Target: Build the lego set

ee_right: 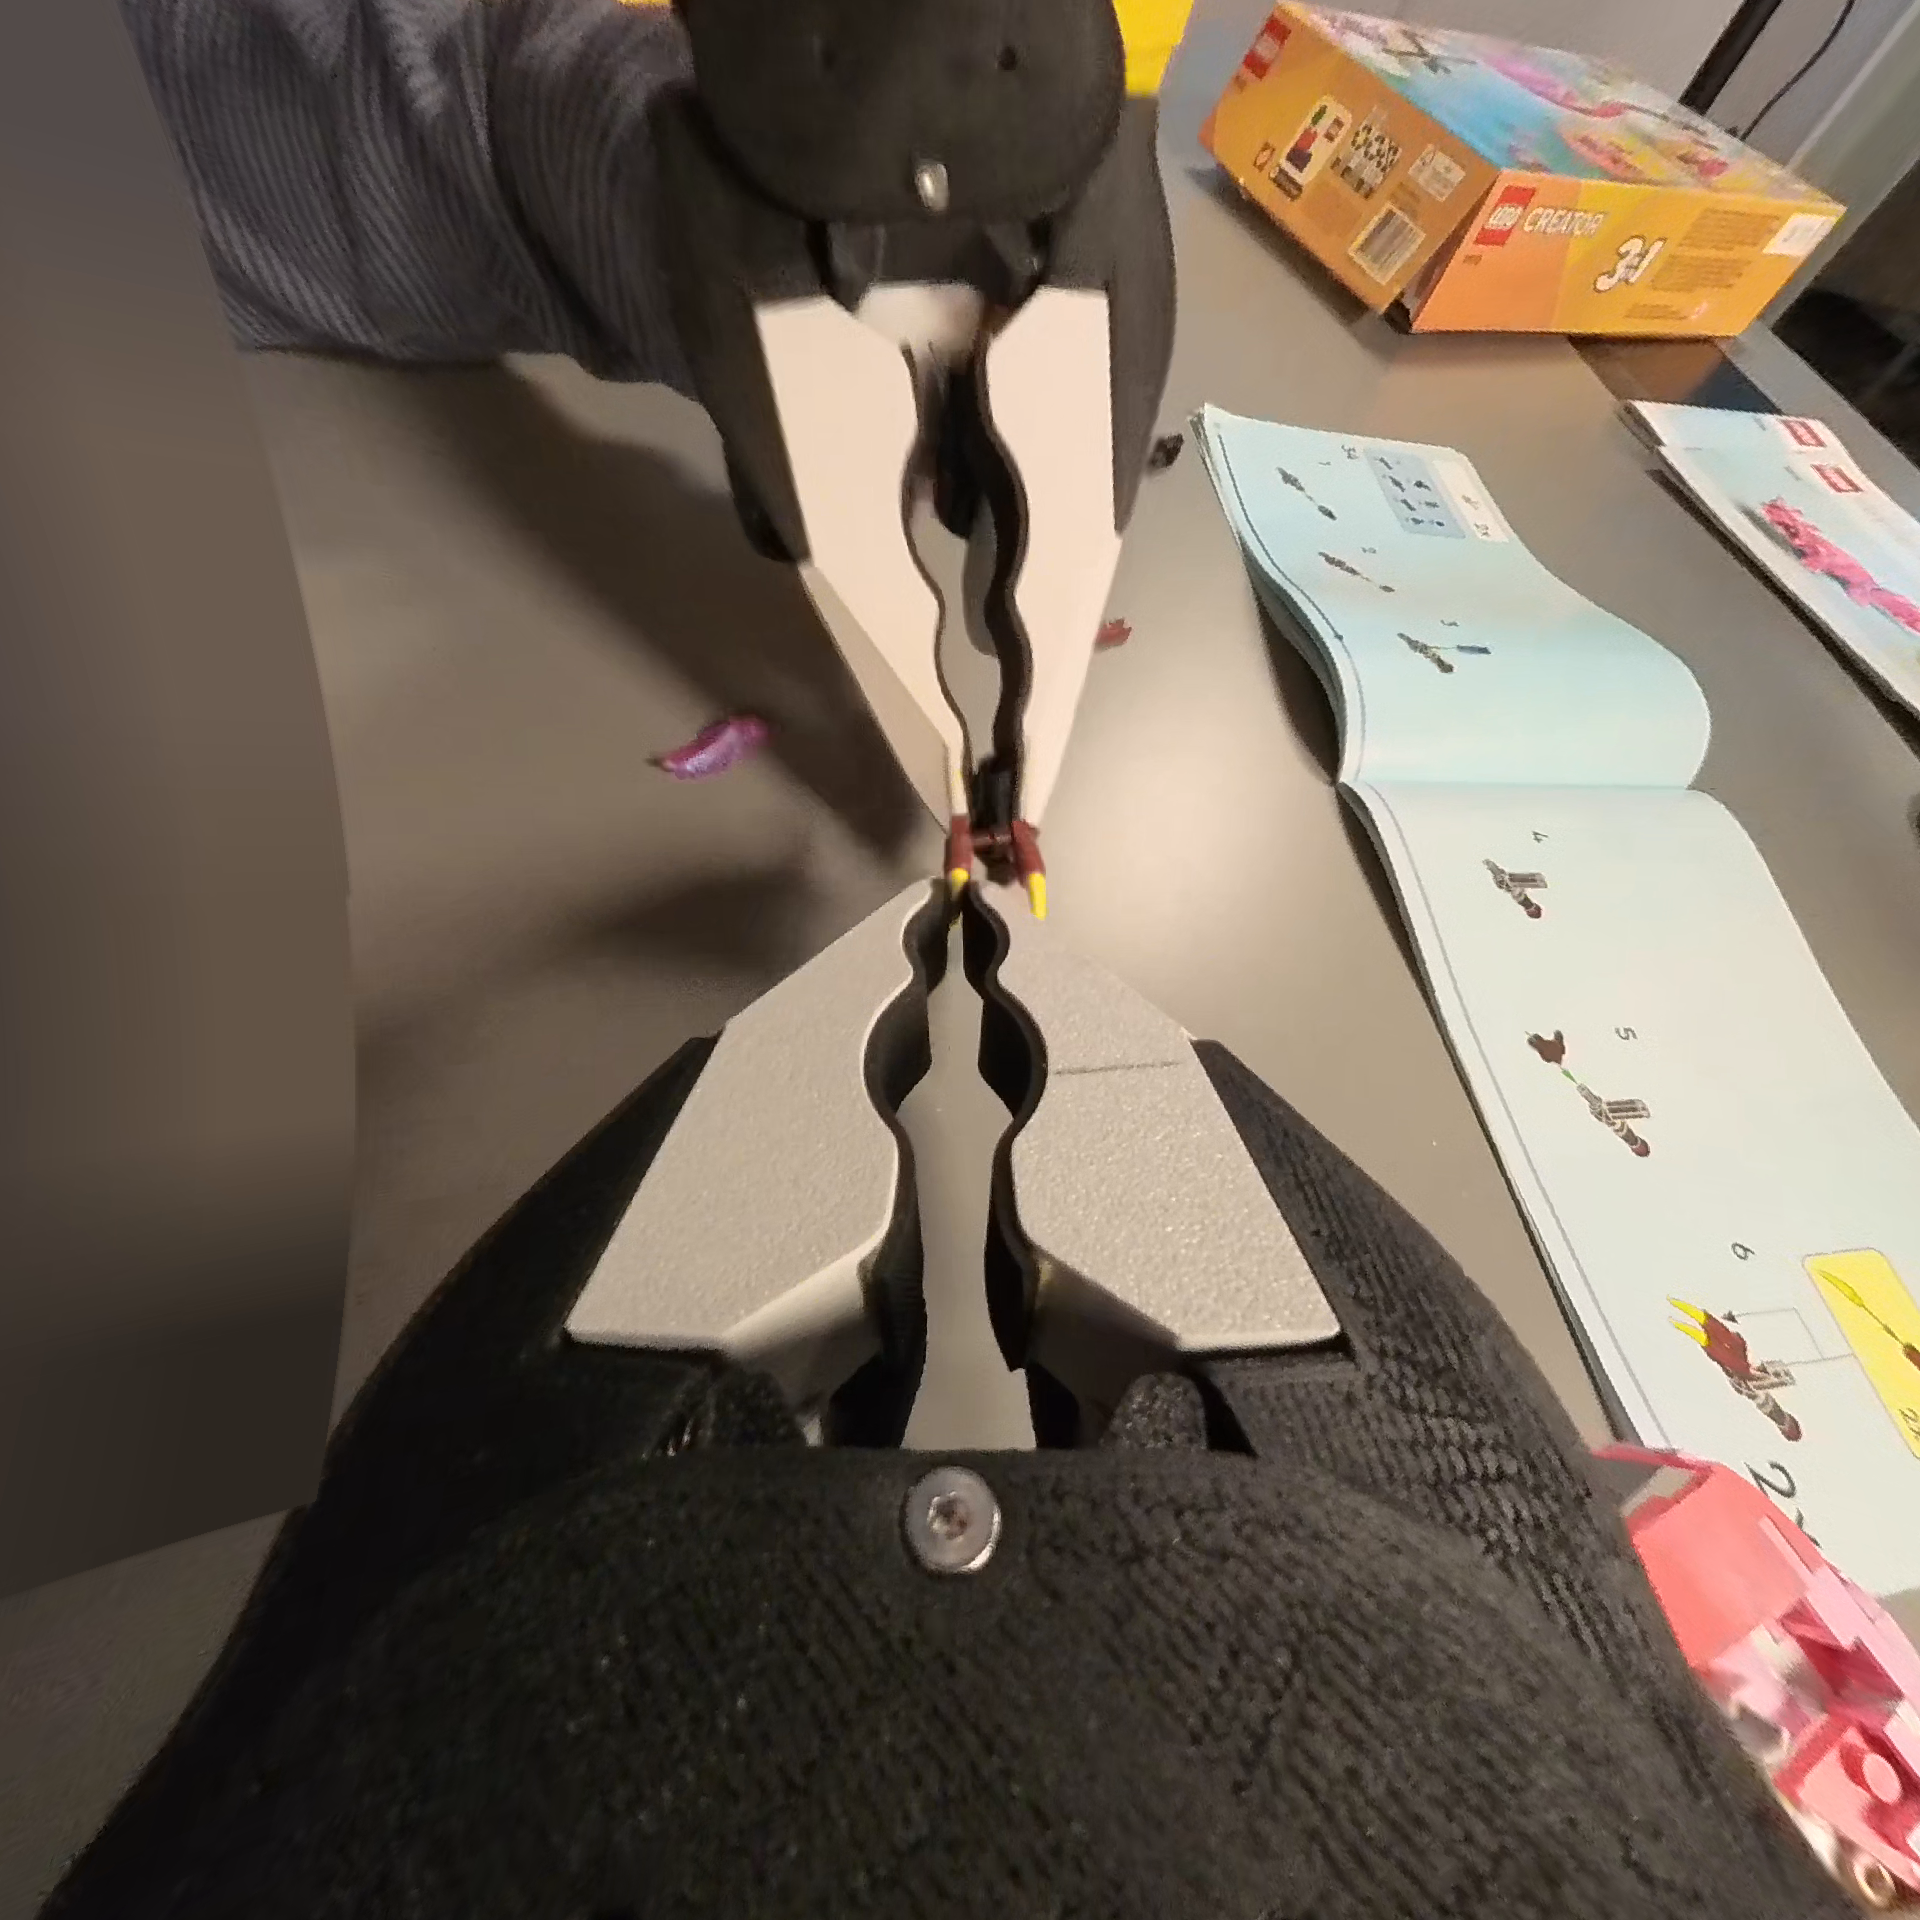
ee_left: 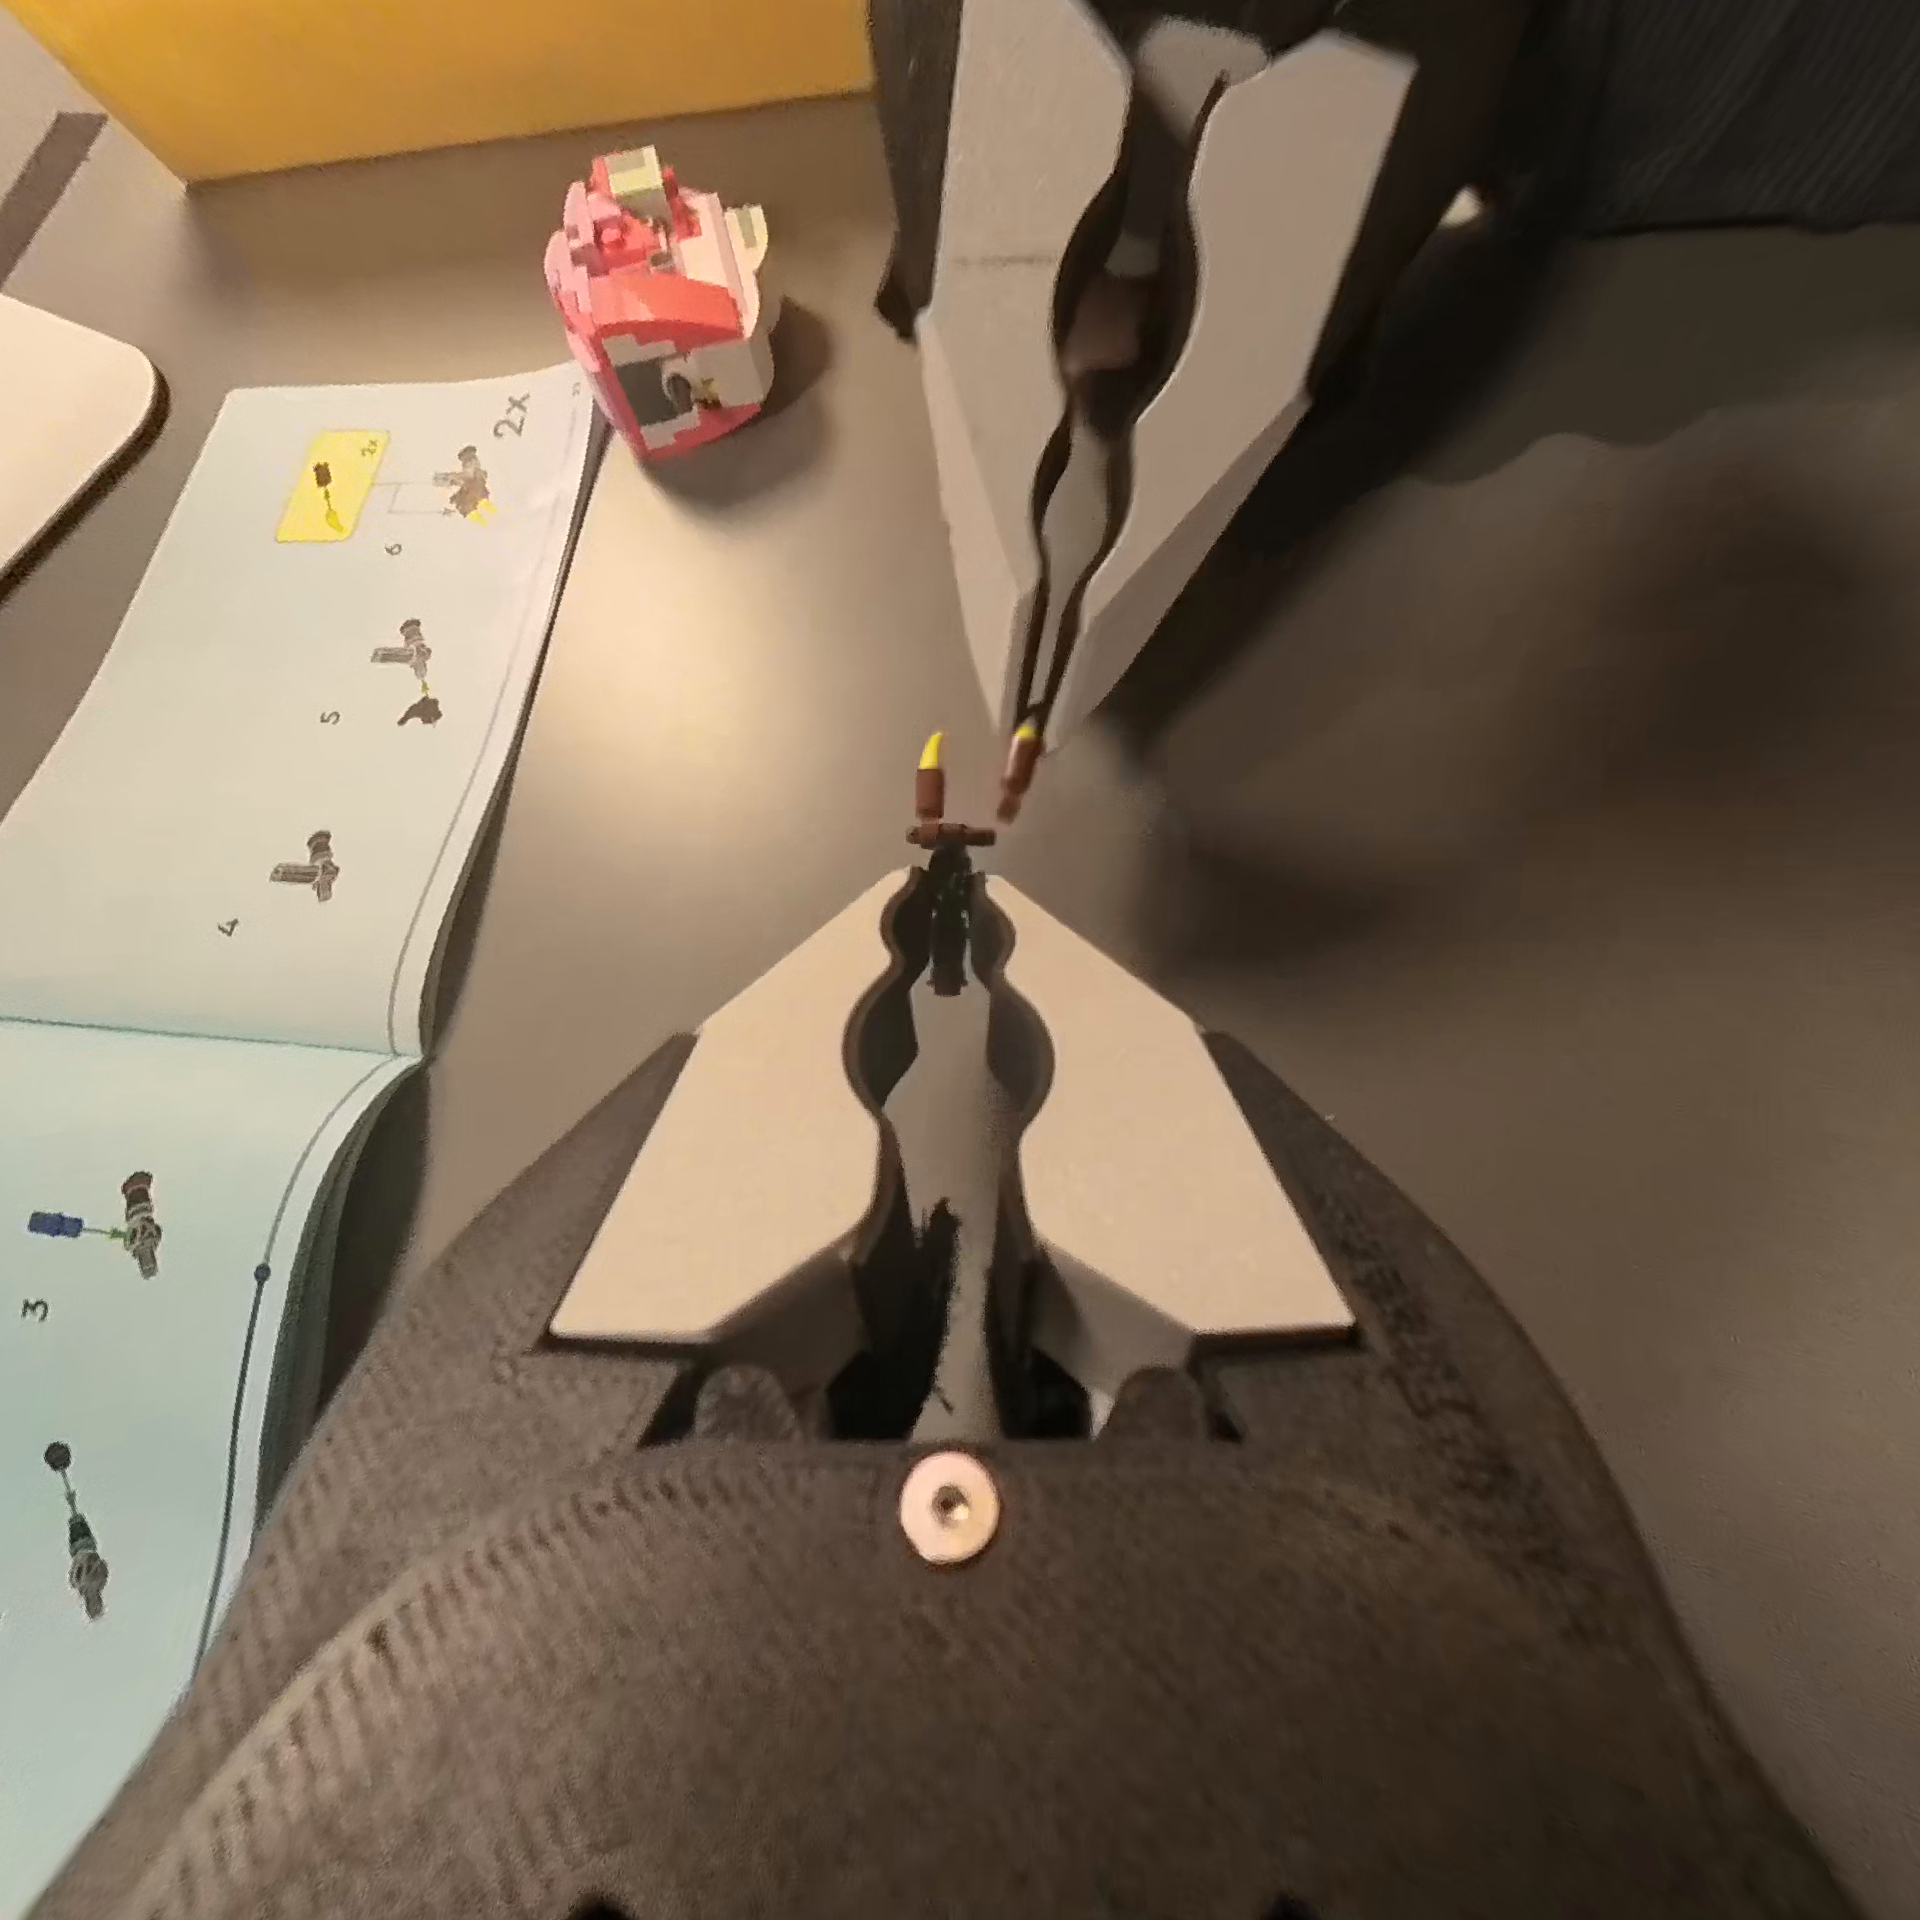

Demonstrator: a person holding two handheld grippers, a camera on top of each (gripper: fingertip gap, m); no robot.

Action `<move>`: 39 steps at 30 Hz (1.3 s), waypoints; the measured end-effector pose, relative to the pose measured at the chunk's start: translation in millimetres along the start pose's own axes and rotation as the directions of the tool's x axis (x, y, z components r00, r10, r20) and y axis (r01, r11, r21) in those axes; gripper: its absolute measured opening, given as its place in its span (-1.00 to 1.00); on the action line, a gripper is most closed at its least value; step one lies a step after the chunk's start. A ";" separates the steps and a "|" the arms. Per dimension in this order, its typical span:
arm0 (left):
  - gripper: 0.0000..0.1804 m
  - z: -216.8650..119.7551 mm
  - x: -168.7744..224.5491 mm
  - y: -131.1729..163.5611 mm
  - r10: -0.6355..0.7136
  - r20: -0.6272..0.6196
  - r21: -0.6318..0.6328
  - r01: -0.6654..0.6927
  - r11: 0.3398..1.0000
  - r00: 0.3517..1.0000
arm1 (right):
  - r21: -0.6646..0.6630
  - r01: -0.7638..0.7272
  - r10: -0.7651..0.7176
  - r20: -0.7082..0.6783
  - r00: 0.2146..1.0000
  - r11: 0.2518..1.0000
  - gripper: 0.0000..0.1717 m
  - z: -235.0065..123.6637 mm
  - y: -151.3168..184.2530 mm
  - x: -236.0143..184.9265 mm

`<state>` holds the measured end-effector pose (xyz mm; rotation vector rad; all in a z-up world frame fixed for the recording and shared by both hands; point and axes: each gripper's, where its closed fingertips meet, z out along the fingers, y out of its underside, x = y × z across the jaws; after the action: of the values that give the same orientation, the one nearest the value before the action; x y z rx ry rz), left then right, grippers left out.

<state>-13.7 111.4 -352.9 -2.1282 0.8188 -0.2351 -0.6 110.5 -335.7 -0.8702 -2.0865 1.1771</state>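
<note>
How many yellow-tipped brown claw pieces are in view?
2. One stands on the small dark assembly pinched by the left gripper. The other is pinched at its yellow tip by the right gripper, beside the first. Others may be hidden.

A smooth grey-brown desk (ee_right: 1195, 727) fills both views, lit warmly from above, with soft dark shadows across it. At its far edge, on the right, a dark stand (ee_right: 1766, 52) rises.
</note>
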 end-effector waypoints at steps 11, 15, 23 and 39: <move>-0.94 3.9 4.9 5.2 -0.045 -0.062 -0.001 0.045 0.999 0.997 | -0.089 0.020 -0.021 -0.011 1.000 0.996 -1.00 3.5 12.1 -0.6; -0.94 7.2 5.2 9.9 0.006 -0.032 -0.049 -0.008 0.999 0.999 | -0.135 0.058 -0.059 -0.006 0.998 0.989 -1.00 8.1 17.4 -4.9; -0.94 8.0 8.7 11.0 0.022 -0.045 -0.064 -0.025 0.998 0.999 | -0.154 0.062 -0.065 -0.014 0.998 0.986 -1.00 7.2 19.0 -4.0; -0.94 3.7 1.2 1.5 0.131 0.066 -0.065 -0.127 0.990 0.989 | -0.173 0.142 -0.159 -0.092 0.983 0.975 -1.00 5.4 12.4 3.6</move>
<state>-11.9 112.3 -356.6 -2.1174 0.9288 -0.0675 -3.7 115.4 -348.5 -0.8135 -2.1450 0.8704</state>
